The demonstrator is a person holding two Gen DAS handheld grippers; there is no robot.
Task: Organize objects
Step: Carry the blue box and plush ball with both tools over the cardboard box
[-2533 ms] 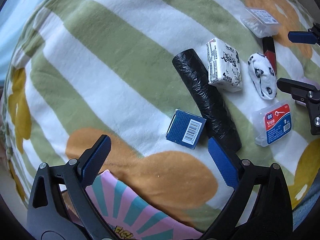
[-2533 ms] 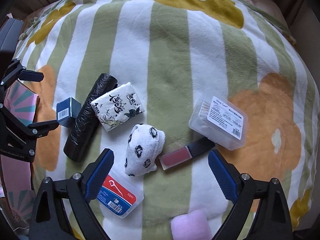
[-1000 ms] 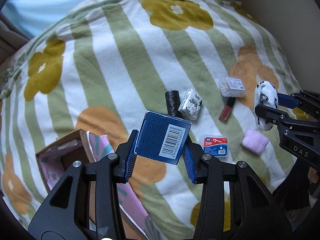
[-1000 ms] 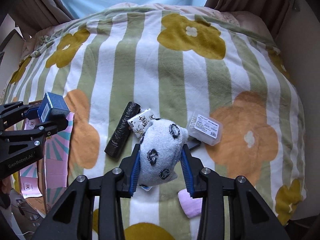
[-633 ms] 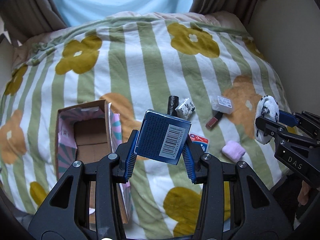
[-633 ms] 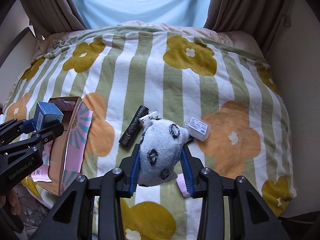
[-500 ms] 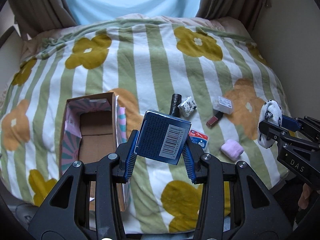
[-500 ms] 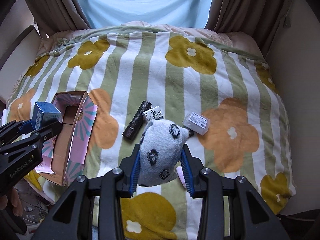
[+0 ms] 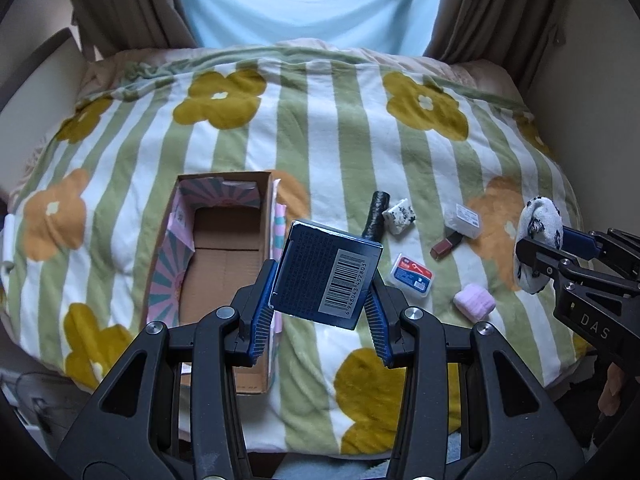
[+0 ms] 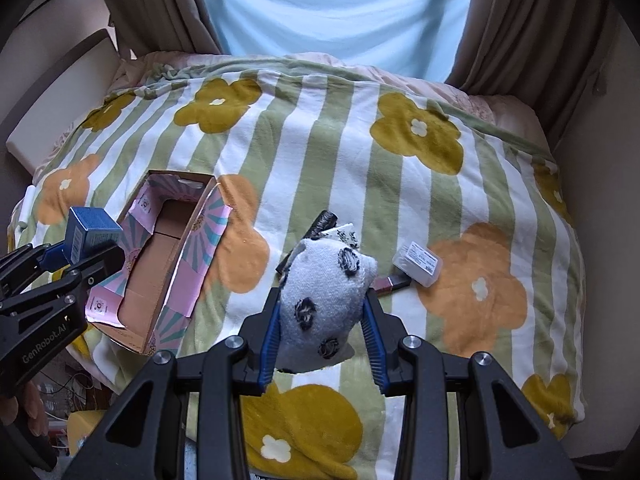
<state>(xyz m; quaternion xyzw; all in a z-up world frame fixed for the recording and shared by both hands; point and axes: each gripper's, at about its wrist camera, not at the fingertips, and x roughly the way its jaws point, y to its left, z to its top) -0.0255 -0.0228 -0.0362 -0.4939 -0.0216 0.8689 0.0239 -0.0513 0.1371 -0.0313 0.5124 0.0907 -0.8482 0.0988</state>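
Below, a fleecy striped blanket (image 9: 340, 140) with flower shapes carries the open cardboard box (image 9: 224, 240), now in fuller view than 0.5 s ago. Left gripper (image 9: 320, 312) stays clamped on the rectangular blue carton (image 9: 324, 272); right gripper (image 10: 324, 320) still pinches the soft spotted sock (image 10: 324, 288), both aloft.
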